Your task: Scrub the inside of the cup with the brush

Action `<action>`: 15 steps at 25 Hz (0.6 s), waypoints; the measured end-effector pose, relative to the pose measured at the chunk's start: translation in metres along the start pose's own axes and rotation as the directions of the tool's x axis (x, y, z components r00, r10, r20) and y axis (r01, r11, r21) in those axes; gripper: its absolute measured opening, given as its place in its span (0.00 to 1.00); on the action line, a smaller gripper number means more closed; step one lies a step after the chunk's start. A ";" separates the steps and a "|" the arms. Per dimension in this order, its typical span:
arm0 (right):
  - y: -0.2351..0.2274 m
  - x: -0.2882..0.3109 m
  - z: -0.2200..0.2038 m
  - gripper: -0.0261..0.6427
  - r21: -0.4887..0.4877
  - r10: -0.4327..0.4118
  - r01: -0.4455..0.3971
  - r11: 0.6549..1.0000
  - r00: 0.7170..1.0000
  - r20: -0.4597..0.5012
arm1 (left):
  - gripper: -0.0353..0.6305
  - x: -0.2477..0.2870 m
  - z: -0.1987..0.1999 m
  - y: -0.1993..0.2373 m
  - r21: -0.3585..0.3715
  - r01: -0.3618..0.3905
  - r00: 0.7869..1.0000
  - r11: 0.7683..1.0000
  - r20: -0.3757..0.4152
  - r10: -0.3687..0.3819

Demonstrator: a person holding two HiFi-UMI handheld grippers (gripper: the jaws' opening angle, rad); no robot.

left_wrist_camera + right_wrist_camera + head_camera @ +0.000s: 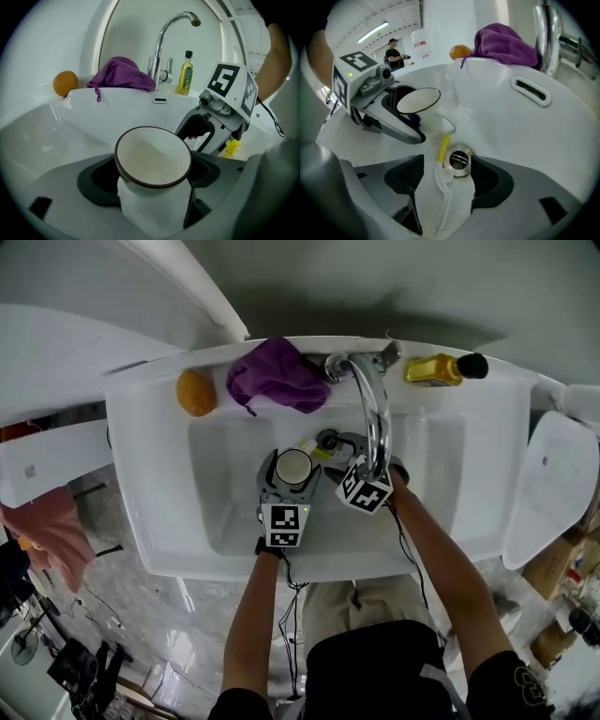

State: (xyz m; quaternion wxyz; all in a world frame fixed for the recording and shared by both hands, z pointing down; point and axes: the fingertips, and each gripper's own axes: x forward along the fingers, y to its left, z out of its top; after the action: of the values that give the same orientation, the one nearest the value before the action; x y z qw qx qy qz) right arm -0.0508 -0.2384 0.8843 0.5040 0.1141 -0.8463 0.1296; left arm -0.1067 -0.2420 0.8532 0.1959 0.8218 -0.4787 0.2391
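The left gripper [152, 178] is clamped on a white, smooth-glazed ceramic cup with a thin dark brown rim [152, 154]. Its grey jaws stand wide and their black pads press the cup's round wall from either side, so the empty, cream-white inside faces up. The cup is held over the middle of the white, glossy sink basin [225, 502], just left of the drain. The right gripper [446, 173] hangs low over the basin floor with its jaws spread and gripping nothing. Between them lies a slim brush with a curved white plastic handle and a yellow section at its far end [439, 172], with a gap on each side between handle and pads. The brush's yellow end lies just beside the round, ringed metal drain [460, 160], which sits close to the right jaw's tip. A curved, polished chrome faucet [373, 399] arches from the sink's back edge over the right gripper. Along that back edge, from the left corner, sit a round orange fruit [195, 393], then a crumpled purple cloth [277, 376] draping toward the basin. Right of the faucet a yellow bottle with a black cap [433, 370] lies on its side.
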 end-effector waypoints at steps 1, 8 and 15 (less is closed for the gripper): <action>0.002 0.004 0.000 0.52 -0.015 0.010 -0.011 1.000 1.000 -0.014 | 0.68 0.001 0.000 0.000 0.000 -0.001 1.000 1.000 -0.001 0.001; -0.002 0.011 -0.002 0.25 -0.117 -0.062 0.056 0.992 0.997 -0.051 | 0.68 0.001 -0.002 0.000 0.008 -0.003 1.000 1.000 -0.008 0.003; -0.012 -0.027 0.023 0.23 -0.106 -0.139 0.144 0.984 0.989 0.052 | 0.68 -0.008 -0.001 0.005 -0.032 -0.008 1.000 0.999 -0.008 0.008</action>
State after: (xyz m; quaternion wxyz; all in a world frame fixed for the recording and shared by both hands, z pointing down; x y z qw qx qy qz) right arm -0.0532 -0.2560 0.8517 0.4984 0.1492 -0.8529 0.0444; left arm -0.1153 -0.2381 0.8501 0.2100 0.8157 -0.4851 0.2352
